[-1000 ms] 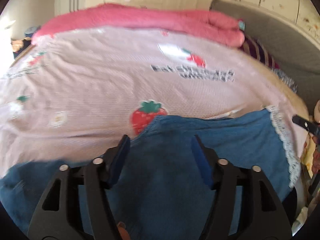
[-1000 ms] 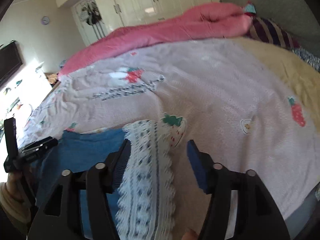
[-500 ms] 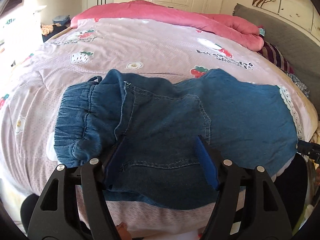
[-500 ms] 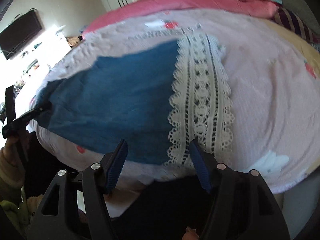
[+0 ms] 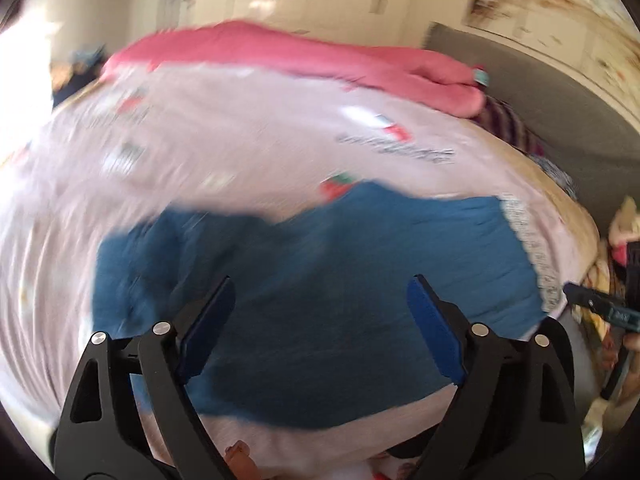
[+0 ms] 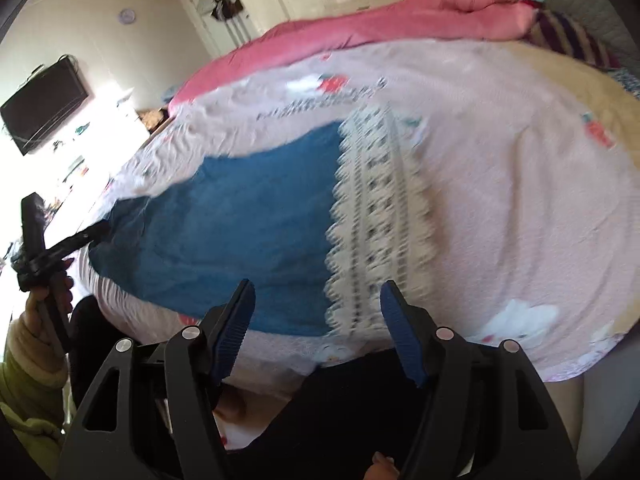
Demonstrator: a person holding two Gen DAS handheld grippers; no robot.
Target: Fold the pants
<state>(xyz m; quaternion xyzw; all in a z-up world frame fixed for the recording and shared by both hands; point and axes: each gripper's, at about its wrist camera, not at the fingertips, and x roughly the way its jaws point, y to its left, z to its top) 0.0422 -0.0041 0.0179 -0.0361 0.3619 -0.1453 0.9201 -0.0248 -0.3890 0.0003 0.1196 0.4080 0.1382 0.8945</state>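
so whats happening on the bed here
A person is folding denim pants with a lace hem, spread on a strawberry-print bedspread. The left gripper hovers over the denim, its jaws opening with nothing gripped. The right gripper hangs open near the lace end, also holding nothing.

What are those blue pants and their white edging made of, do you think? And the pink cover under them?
The pants look like soft blue denim: matte and limp. The white trim at the leg end seems openwork lace, with holes and a scalloped edge. The pink bedspread looks like thin printed cotton, though blur leaves that open.
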